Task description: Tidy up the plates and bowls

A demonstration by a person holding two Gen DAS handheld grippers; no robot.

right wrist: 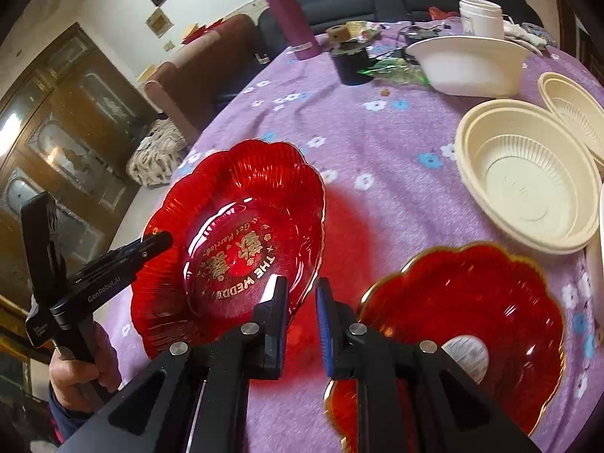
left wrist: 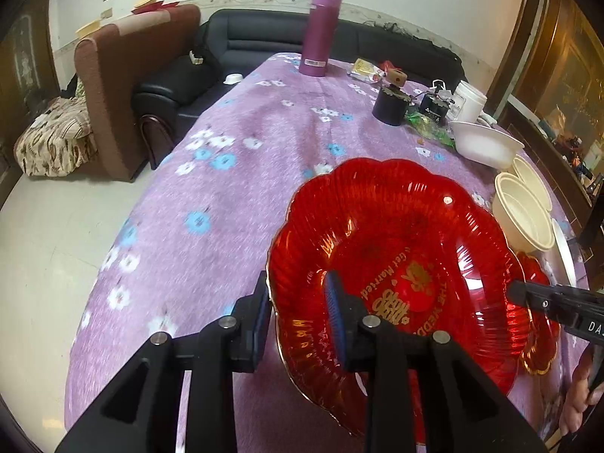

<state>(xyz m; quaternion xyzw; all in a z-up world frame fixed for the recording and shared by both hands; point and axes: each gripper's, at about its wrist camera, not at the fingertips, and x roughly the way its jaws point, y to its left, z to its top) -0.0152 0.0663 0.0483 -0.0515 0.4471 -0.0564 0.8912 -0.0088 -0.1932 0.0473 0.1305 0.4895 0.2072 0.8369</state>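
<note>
Now | left gripper (left wrist: pixel 298 313) clamps red plate (left wrist: pixel 396 264) rim | right gripper (right wrist: pixel 300 321) nearly closed, empty, second plate (right wrist: pixel 472 302) below

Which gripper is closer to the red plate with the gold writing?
Left. The left gripper clamps the rim of the lettered red plate, lifting it. The right gripper hovers empty beside its opposite edge, not touching.

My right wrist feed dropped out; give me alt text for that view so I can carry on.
The left gripper holds a red plate with gold lettering by its rim, tilted above the purple flowered tablecloth. The right gripper sits in the foreground, its jaws close together and empty, beside a second red plate; cream bowls sit behind.
</note>
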